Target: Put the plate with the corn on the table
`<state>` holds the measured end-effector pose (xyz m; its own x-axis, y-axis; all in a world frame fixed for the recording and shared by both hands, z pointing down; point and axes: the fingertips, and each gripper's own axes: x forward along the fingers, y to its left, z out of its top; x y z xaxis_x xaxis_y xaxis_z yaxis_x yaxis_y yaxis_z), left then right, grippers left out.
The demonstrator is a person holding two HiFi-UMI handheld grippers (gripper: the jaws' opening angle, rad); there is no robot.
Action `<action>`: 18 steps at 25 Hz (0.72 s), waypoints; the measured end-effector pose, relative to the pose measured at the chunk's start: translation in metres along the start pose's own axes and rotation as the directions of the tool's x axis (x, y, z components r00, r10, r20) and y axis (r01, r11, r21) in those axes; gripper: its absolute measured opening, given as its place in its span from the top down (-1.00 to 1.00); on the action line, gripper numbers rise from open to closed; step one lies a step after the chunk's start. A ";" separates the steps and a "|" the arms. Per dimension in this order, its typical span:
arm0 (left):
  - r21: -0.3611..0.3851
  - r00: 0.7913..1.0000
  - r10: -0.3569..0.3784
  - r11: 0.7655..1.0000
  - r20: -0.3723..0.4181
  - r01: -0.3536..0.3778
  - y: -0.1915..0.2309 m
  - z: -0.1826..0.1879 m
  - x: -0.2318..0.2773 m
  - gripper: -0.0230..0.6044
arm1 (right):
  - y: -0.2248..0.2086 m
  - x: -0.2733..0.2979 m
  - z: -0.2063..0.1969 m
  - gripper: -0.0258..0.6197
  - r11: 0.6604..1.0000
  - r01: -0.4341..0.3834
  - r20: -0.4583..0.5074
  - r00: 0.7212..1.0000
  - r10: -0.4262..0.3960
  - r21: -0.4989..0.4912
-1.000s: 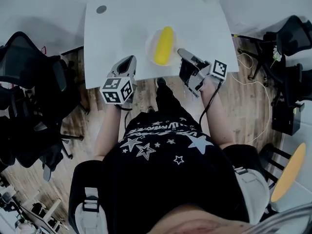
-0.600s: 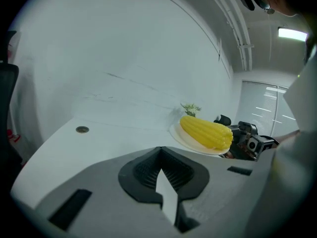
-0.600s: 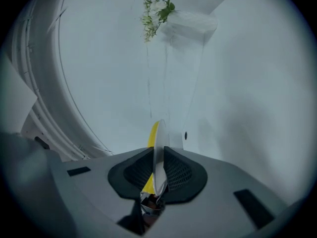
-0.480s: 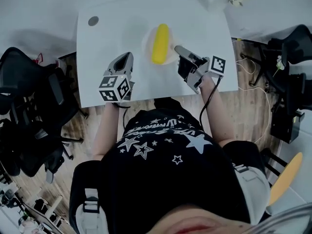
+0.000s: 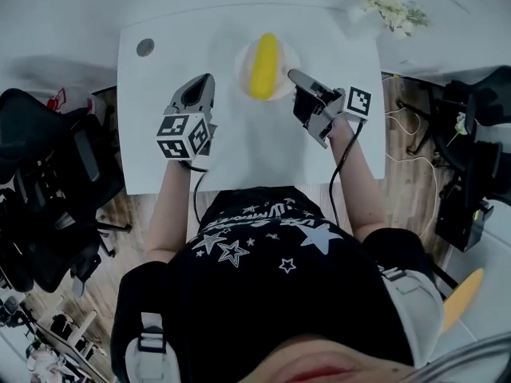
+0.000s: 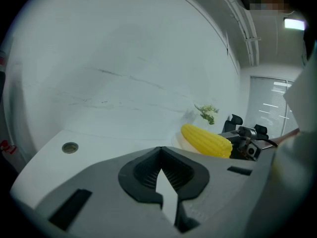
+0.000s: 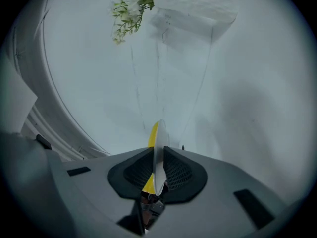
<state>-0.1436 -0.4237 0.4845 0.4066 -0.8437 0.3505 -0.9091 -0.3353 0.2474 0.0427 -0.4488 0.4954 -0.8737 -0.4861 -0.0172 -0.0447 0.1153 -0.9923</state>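
A yellow corn cob (image 5: 265, 65) lies on a small pale plate (image 5: 242, 70) over the far middle of the white table (image 5: 239, 150). My right gripper (image 5: 292, 75) is shut on the plate's right rim. In the right gripper view the plate (image 7: 159, 138) stands edge-on between the pads, with the corn (image 7: 153, 133) behind it. Whether the plate rests on the table I cannot tell. My left gripper (image 5: 210, 79) hangs over the table left of the plate, shut and holding nothing. The left gripper view shows the corn (image 6: 205, 140) to the right.
A white vase of flowers (image 5: 391, 6) stands at the table's back right corner. A round grey grommet (image 5: 144, 47) sits at the back left. Black office chairs (image 5: 48, 174) crowd the left side, and more chairs (image 5: 479, 118) and cables lie on the wooden floor to the right.
Both grippers and the plate with the corn have moved from the table's near edge to farther in over it. The person's body now stands at the table edge.
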 end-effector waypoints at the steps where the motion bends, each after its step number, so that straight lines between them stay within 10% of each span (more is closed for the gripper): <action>1: -0.004 1.000 0.008 1.000 0.001 -0.008 0.003 0.003 0.011 0.91 | -0.006 0.004 0.011 0.76 1.000 0.004 -0.005 1.000 -0.004 0.002; 18: -0.040 0.996 0.052 0.998 -0.071 -0.055 0.050 -0.007 0.123 0.91 | -0.106 0.075 0.117 0.76 0.998 0.022 0.017 1.000 -0.023 0.064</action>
<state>-0.1381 -0.5415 0.5465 0.3638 -0.8282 0.4263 -0.9258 -0.2710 0.2635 0.0383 -0.5991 0.5853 -0.8643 -0.5030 0.0040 -0.0330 0.0487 -0.9983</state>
